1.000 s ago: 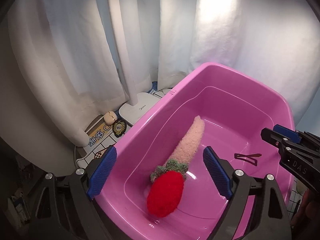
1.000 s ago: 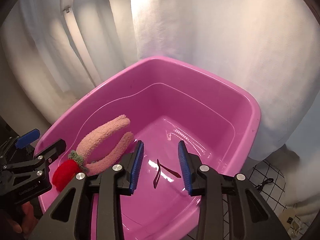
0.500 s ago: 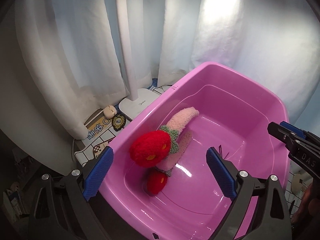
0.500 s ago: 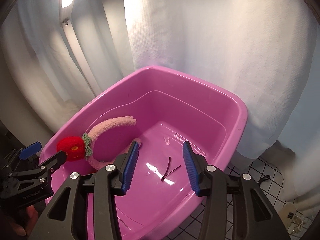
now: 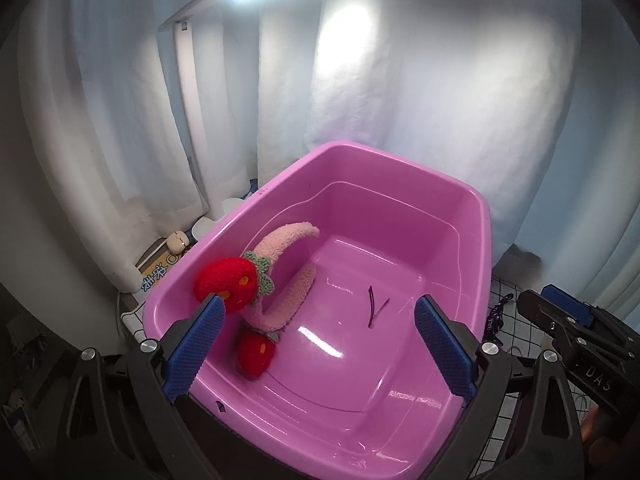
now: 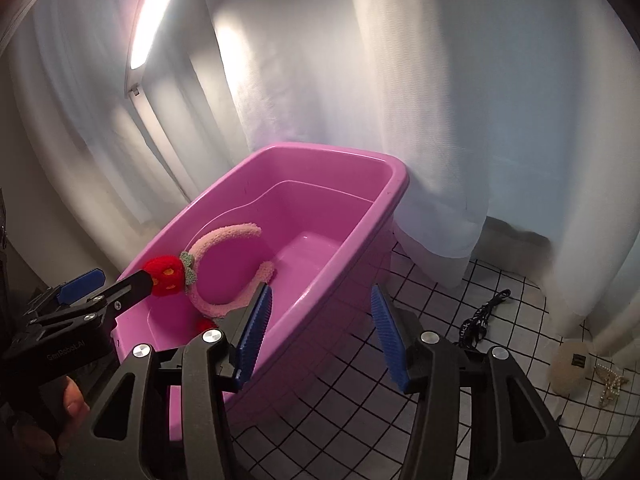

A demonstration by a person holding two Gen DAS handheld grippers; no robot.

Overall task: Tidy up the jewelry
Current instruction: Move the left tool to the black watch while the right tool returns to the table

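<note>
A pink plastic tub holds a fuzzy pink headband with two red strawberries, one raised against the left wall and one on the floor. A thin dark hair clip lies on the tub floor. My left gripper is open and empty above the tub's near edge. My right gripper is open and empty, beside the tub's right wall over the tiled cloth.
White curtains hang behind the tub. A white lamp post stands at the left. On the checked cloth lie a black cord, a cream pouch and a pearl chain.
Both grippers have drawn back and up from the tub. The right gripper has swung right, off the tub and over the cloth, and opened wider. The headband has tipped upright against the left wall.
</note>
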